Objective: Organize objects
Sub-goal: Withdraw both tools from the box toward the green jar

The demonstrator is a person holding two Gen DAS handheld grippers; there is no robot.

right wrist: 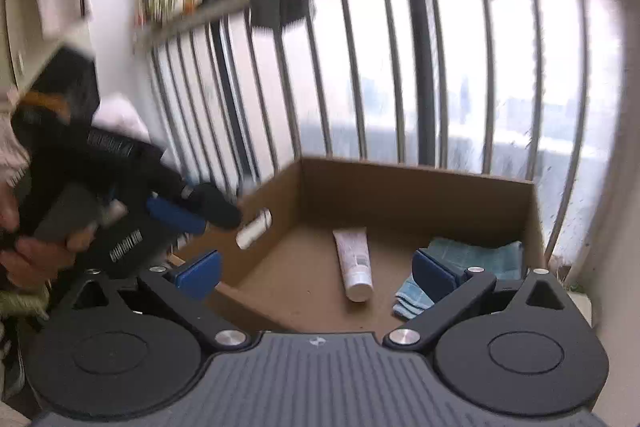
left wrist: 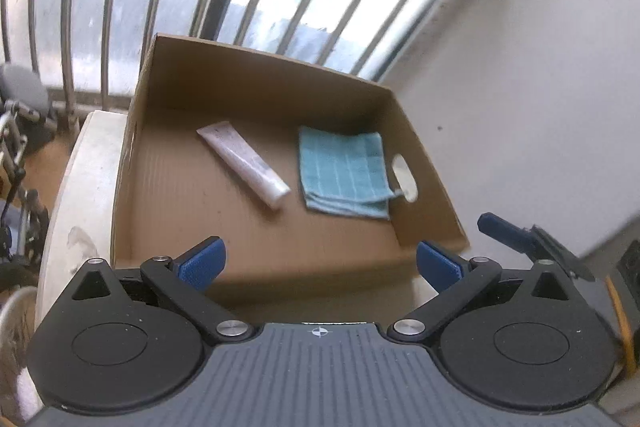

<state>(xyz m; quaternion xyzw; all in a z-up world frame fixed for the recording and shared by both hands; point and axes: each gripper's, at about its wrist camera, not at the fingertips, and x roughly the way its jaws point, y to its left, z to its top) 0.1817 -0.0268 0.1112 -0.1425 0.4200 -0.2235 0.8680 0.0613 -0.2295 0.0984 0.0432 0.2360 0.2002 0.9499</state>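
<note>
Left wrist view: your left claw (left wrist: pixel 318 263) gapes wide, empty; right claw (right wrist: pixel 316 275) likewise, gripping nothing. Cardboard box (left wrist: pixel 256 83) holds white tube (left wrist: pixel 244 163) beside folded blue cloth (left wrist: pixel 344 171), apart.

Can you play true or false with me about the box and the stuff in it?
1. The white tube lies inside the cardboard box. True.
2. The blue cloth hangs over the railing. False: it lies folded in the box, beside the tube.
3. The left gripper is holding the tube. False: it is open and holds nothing.
4. The right gripper is open. True.
</note>
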